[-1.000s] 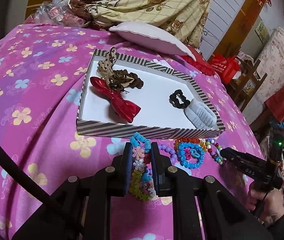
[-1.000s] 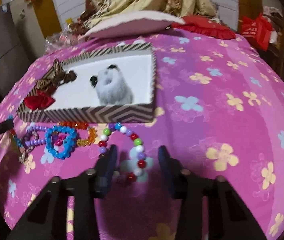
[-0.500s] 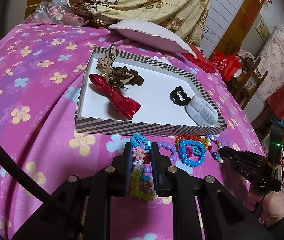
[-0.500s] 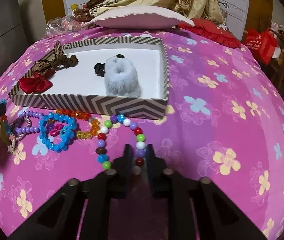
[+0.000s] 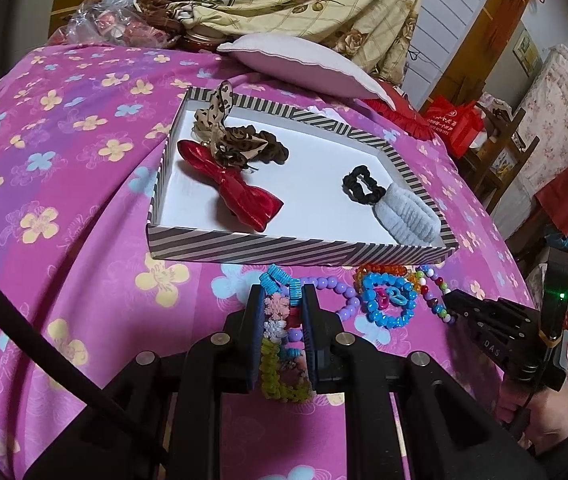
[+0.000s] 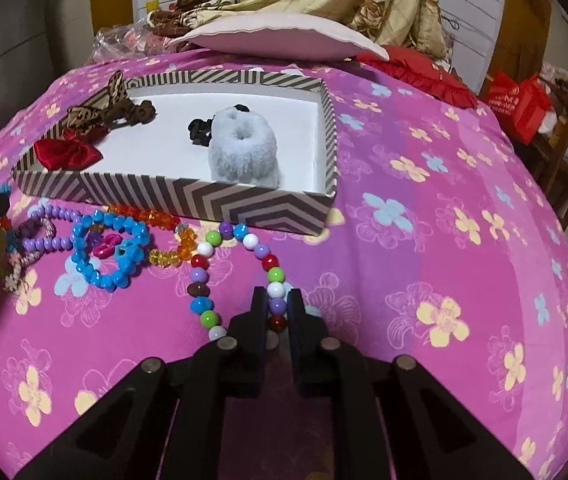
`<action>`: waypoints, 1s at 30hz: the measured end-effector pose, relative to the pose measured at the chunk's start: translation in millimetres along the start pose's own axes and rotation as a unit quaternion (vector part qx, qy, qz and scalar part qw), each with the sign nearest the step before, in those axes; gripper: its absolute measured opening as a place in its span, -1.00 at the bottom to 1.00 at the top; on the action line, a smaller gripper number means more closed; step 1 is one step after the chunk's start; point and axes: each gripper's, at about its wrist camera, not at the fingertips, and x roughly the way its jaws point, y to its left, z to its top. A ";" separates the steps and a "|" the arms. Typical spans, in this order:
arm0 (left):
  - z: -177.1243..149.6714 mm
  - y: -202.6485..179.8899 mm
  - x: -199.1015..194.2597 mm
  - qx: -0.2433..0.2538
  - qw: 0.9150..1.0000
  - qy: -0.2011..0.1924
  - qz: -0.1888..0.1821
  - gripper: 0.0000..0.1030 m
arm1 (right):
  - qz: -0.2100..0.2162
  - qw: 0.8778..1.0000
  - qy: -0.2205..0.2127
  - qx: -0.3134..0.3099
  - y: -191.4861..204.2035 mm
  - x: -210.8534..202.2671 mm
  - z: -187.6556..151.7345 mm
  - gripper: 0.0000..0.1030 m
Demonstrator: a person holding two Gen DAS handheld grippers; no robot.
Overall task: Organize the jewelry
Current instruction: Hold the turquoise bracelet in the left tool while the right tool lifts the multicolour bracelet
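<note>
Nearest in the left wrist view, the left gripper (image 5: 283, 308) has its fingers clamped on a flower-trimmed bracelet (image 5: 280, 344) with turquoise coils, pink and white flowers and green fuzz. The right wrist view shows only a corner of that gripper at its left edge.

The right gripper (image 6: 277, 306) has its fingers closed on the multicolored bead bracelet (image 6: 236, 276), pinching the strand at a purple and a red bead; the rest of the loop lies on the pink flowered bedspread (image 6: 444, 248). From the left wrist view this gripper (image 5: 450, 300) shows side-on, with the person's hand (image 5: 540, 428) beneath it.

Between the 2 grippers lie a blue bead bracelet (image 5: 388, 304), a purple bead bracelet (image 5: 336, 292) and orange beads (image 5: 384, 270), close together just before the striped box (image 5: 296, 246).

Inside the box rest a red bow (image 5: 240, 196), a leopard-print scrunchie (image 5: 224, 136), a black hair tie (image 5: 362, 184) and a grey fuzzy scrunchie (image 5: 408, 216). Only the right wrist view shows the grey scrunchie's center hole (image 6: 240, 136).

Beyond the box sits a pale cushion (image 5: 300, 64).
</note>
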 end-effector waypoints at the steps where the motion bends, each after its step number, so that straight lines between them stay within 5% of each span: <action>1: 0.1 -0.5 0.4 0.001 1.000 0.000 0.000 -1.00 | -0.002 1.000 0.000 -0.003 0.8 -0.1 0.1 -0.82; 23: -1.8 -1.2 2.6 0.002 1.000 0.003 0.001 -1.00 | 0.005 1.000 0.006 0.013 -2.2 0.4 2.1 -0.81; 30: -1.9 -1.5 3.0 0.000 1.000 0.003 0.001 -1.00 | 0.049 0.997 -0.013 0.050 -13.4 -8.8 0.5 -0.83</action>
